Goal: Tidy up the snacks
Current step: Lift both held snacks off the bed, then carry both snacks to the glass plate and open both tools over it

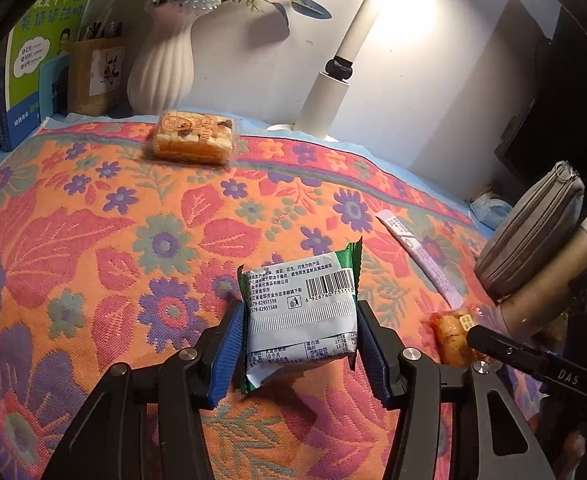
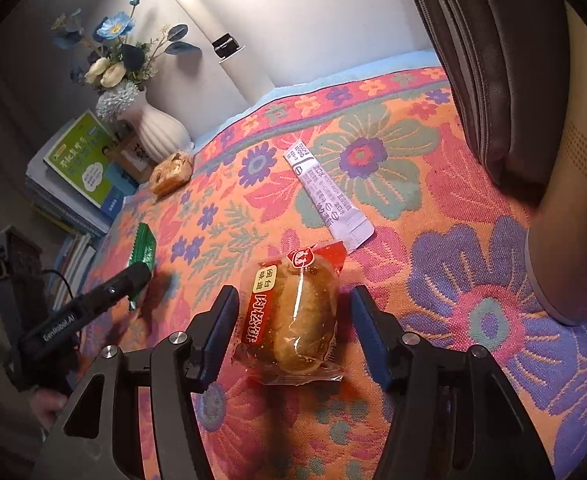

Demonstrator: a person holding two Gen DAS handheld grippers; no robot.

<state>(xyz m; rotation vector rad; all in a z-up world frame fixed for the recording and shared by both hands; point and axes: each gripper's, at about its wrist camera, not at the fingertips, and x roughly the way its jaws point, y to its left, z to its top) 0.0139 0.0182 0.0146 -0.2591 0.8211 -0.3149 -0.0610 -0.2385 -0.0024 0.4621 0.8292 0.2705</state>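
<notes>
My left gripper [image 1: 299, 312] is shut on a green-and-white snack packet [image 1: 299, 304], its blue pads pressing both sides, barcode side up. In the right wrist view the same packet [image 2: 144, 246] shows edge-on at the left, beside a black finger [image 2: 127, 280] of that gripper. My right gripper [image 2: 293, 294] stands open around a bread roll in a clear and red wrapper [image 2: 293, 312], which lies on the floral cloth [image 2: 433, 272] with gaps on both sides. The roll [image 1: 451, 332] also shows at the right of the left wrist view.
A clear box of yellow cakes [image 1: 193, 140] sits near the back edge by a white vase [image 1: 161, 68] and a lamp stem [image 1: 333, 80]. A long white sachet [image 2: 325, 196] lies mid-cloth. A grey pouch [image 1: 529, 232] and a tan bottle [image 1: 553, 280] stand at the right; books [image 1: 41, 60] stand at the back left.
</notes>
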